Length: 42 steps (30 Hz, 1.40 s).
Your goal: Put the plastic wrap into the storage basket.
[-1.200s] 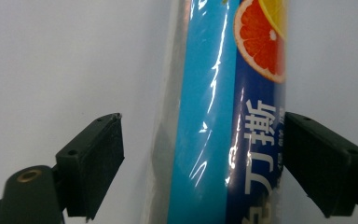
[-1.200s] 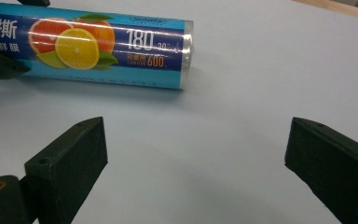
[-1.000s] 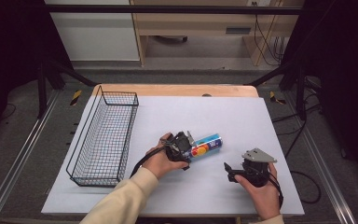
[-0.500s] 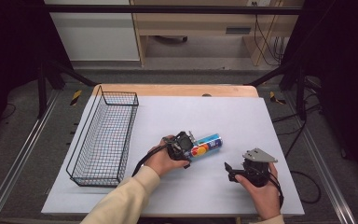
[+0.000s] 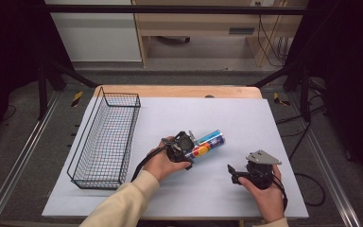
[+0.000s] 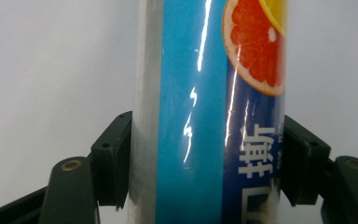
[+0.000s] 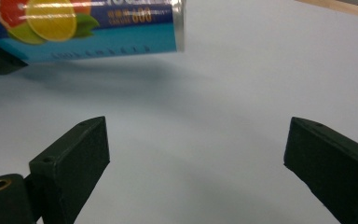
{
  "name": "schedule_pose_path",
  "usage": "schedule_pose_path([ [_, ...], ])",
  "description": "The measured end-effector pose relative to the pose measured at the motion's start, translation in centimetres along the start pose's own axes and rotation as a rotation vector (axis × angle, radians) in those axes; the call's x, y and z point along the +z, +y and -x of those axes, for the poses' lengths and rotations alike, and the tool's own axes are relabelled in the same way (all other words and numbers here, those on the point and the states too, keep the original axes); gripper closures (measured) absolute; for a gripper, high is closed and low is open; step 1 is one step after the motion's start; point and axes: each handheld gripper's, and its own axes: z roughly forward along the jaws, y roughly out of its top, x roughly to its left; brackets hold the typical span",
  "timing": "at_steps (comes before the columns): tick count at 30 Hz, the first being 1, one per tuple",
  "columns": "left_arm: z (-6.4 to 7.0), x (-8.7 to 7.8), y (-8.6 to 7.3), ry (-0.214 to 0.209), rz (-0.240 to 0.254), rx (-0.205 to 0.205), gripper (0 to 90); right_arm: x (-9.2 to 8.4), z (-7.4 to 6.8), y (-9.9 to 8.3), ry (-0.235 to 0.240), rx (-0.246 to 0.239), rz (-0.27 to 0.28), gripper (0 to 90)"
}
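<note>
A slim blue drink can (image 5: 209, 142) with orange-slice artwork lies on its side on the white sheet, pointing up and to the right. My left gripper (image 5: 194, 148) has just been closing, and it is now shut across the can's lower end. In the left gripper view both black pads (image 6: 114, 161) press the sides of the can (image 6: 205, 116). My right gripper (image 5: 232, 174) rests on the sheet to the right, open, pointing left with nothing between its jaws. In the right gripper view (image 7: 196, 154) the can (image 7: 88, 23) lies ahead at the upper left.
A black wire basket (image 5: 82, 142) stands along the left side of the white sheet (image 5: 246, 118). A wooden table edge (image 5: 179, 91) runs behind the sheet. Cables trail from both grippers toward the front edge.
</note>
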Motion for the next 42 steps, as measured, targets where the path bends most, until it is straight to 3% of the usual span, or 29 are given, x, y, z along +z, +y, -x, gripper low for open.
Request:
schedule_pose_path([
  [13, 0.2, -3.9, -0.3, 0.022, 0.051, -0.032, 31.7, 0.2, -0.3, -0.1, 0.019, 0.004, -0.01, 5.6],
  [24, -0.6, -6.6, 0.0, 0.034, 0.147, -0.068, 31.8, 0.8, 0.1, -0.4, 0.033, 0.015, -0.023, 5.7],
  [29, -0.9, -8.4, 0.0, 0.064, 0.161, -0.088, 31.9, 0.9, 0.1, -0.5, 0.053, 0.014, -0.025, 5.7],
  [34, -0.8, -11.0, -0.5, 0.132, 0.148, -0.105, 31.8, 0.6, -0.3, -0.2, 0.057, 0.007, -0.014, 5.7],
  [42, -0.8, -13.6, -1.9, 0.17, 0.152, -0.144, 31.9, 0.5, -0.7, 0.0, 0.051, 0.003, -0.013, 5.6],
])
